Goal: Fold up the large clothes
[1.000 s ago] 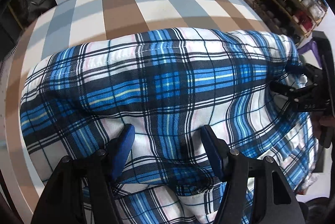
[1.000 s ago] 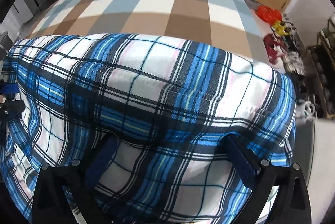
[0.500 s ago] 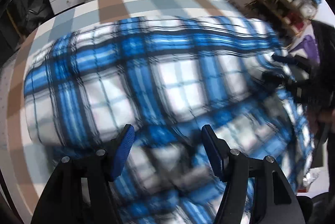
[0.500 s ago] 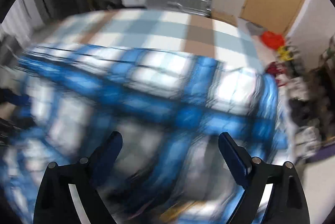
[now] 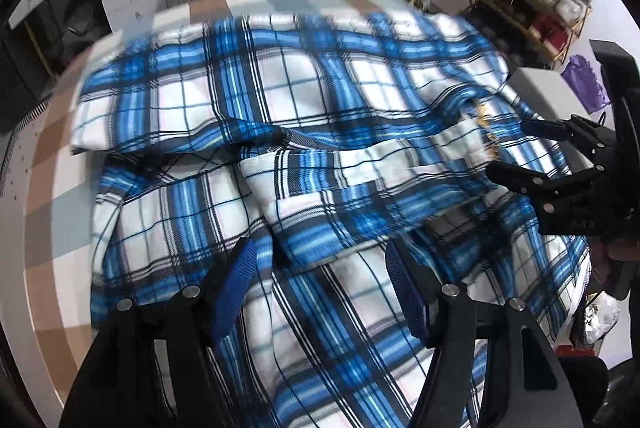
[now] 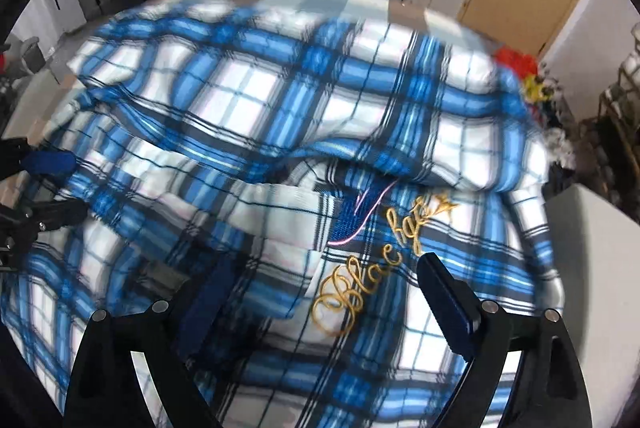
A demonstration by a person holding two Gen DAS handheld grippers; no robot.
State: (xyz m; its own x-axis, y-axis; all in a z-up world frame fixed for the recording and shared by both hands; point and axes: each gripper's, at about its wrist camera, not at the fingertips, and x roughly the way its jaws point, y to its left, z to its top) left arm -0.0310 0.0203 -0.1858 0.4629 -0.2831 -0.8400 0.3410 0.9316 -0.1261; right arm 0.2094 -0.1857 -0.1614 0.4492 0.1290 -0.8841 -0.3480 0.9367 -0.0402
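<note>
Checked counter cover [image 5: 52, 211]: brown, grey-blue and white squares, showing only at the left and far edges.

Plaid garment [image 5: 304, 99]: large, blue, white and black, lying rumpled over most of the counter, 1 flap doubled back across the middle. Looks light, soft and limp; likely to sag and slide rather than hold a crease. Best taken at a hem or corner, 1 per tool, and kept taut.

Left tongs [image 5: 320, 268]: spread wide above the near cloth, holding nothing.

Right tongs [image 6: 320, 292]: likewise parted and empty, poised over the gold script embroidery [image 6: 376, 264].

Not legible: the garment's type, sleeves and collar; its near edge runs out of view; the far half is motion-blurred; the embroidered word cannot be read in full.
</note>
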